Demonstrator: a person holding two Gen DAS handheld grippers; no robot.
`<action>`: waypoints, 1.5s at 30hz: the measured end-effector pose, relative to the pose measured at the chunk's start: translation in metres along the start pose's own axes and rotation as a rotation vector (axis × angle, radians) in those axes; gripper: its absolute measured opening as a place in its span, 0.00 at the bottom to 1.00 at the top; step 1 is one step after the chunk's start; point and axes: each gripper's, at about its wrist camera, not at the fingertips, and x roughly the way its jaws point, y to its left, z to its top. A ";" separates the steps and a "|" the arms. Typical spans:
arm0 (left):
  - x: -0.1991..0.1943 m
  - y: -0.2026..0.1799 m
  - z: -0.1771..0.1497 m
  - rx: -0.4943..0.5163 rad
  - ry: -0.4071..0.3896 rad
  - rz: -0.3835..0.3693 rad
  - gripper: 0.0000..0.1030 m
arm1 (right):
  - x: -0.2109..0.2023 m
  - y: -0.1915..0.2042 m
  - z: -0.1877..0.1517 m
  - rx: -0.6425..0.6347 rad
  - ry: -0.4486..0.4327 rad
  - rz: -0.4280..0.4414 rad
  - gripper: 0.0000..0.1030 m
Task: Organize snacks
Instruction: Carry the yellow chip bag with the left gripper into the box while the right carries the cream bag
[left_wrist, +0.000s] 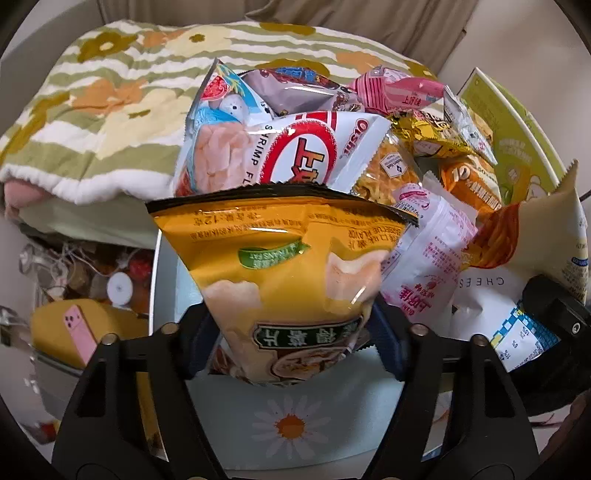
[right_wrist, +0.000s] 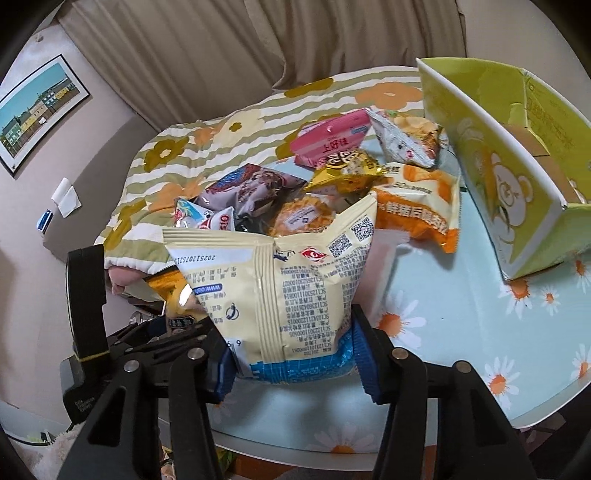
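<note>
The snack pile (right_wrist: 332, 177) loses two bags at once: left hand-held gripper (left_wrist: 291, 350) clamped on the yellow chip bag (left_wrist: 288, 266), right hand-held gripper (right_wrist: 291, 362) clamped on the cream bag (right_wrist: 288, 280); lift both clear before carrying them to the green box (right_wrist: 509, 166) at upper right.

Framed picture (right_wrist: 38, 110) on the wall; beige curtain (right_wrist: 229, 48) behind – pink phone (left_wrist: 79, 332) on a yellow surface

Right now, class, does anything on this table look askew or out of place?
Yes. The green box stands open beside a loose heap of snack packets strewn on the daisy tablecloth; none visibly sit inside it. Two bags are held, not put away.
</note>
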 end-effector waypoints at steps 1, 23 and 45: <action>-0.001 0.000 0.000 -0.002 -0.001 -0.002 0.60 | -0.001 0.000 -0.001 0.001 -0.001 -0.001 0.48; -0.102 -0.050 0.046 0.074 -0.176 -0.073 0.53 | -0.092 -0.022 0.040 -0.015 -0.170 -0.069 0.48; -0.084 -0.342 0.131 0.136 -0.241 -0.161 0.53 | -0.175 -0.229 0.149 -0.084 -0.185 -0.123 0.48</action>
